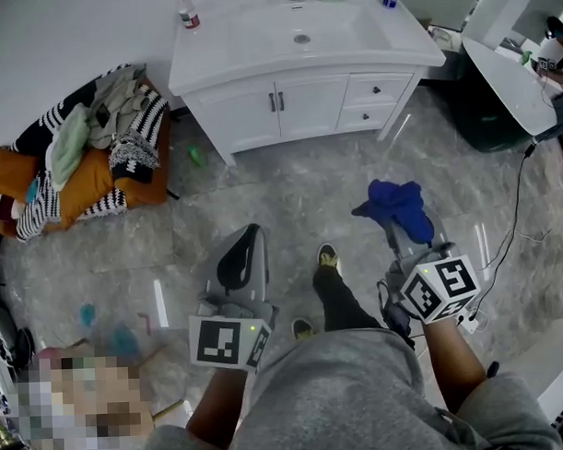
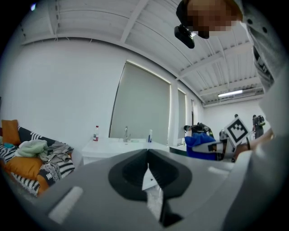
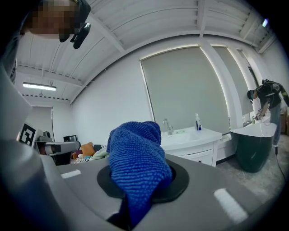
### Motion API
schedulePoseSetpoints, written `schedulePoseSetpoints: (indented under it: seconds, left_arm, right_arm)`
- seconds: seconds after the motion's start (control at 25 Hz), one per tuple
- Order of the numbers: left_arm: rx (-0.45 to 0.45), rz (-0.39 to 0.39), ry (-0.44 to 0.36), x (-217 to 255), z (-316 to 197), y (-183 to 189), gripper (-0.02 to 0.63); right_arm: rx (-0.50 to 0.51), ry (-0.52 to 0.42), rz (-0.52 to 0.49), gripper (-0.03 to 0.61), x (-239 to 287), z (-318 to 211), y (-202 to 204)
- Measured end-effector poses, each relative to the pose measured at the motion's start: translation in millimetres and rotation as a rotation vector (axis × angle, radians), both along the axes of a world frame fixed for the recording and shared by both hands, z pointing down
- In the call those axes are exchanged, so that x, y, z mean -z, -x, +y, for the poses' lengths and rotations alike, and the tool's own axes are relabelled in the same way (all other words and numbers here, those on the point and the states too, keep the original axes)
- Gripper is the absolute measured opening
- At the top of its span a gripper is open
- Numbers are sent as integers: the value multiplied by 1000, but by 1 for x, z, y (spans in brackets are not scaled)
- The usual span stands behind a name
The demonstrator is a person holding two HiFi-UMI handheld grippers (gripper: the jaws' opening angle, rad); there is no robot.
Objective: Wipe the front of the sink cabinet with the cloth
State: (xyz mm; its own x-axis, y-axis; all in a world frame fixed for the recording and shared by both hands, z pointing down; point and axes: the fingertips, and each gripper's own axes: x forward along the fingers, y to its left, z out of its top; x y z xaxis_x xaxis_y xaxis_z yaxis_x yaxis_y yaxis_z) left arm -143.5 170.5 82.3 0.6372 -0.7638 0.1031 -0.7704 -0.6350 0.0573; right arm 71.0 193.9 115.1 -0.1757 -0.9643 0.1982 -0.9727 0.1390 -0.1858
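While the person stands back from the cabinet (image 1: 300, 103), the right gripper (image 1: 406, 232) holds the cloth (image 1: 396, 206).
The right gripper's jaws are clamped on the blue cloth, which bunches over their tips, to the right of the person's shoe (image 1: 327, 257) above the grey floor (image 1: 290, 196). The left gripper (image 1: 250, 244), near left, has its jaws closed together with nothing between them. The white cabinet stands far off, well apart from both grippers, with its doors and right-hand drawers shut under the sink top (image 1: 248, 50). A bottle (image 1: 188, 10) stands at the top's far left corner. Clothes (image 1: 85, 152) lie heaped at far left.
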Motion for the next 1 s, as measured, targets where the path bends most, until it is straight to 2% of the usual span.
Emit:
schedulePoseSetpoints:
  seconds: [0.2,0.56,1.0]
  left_arm:
    - [-11,-18,32,-7,-35,-20,11]
    - [34,-36,43,-1,-97,-50,11]
    - [66,-49,41,4,-140,-82,11]
  right_arm:
    - [10,20,-13,69,-7,-38,-15]
    - [52,39,-37,71,-10,-103,-40]
    - [80,27,-10,71,-7,-147,-73]
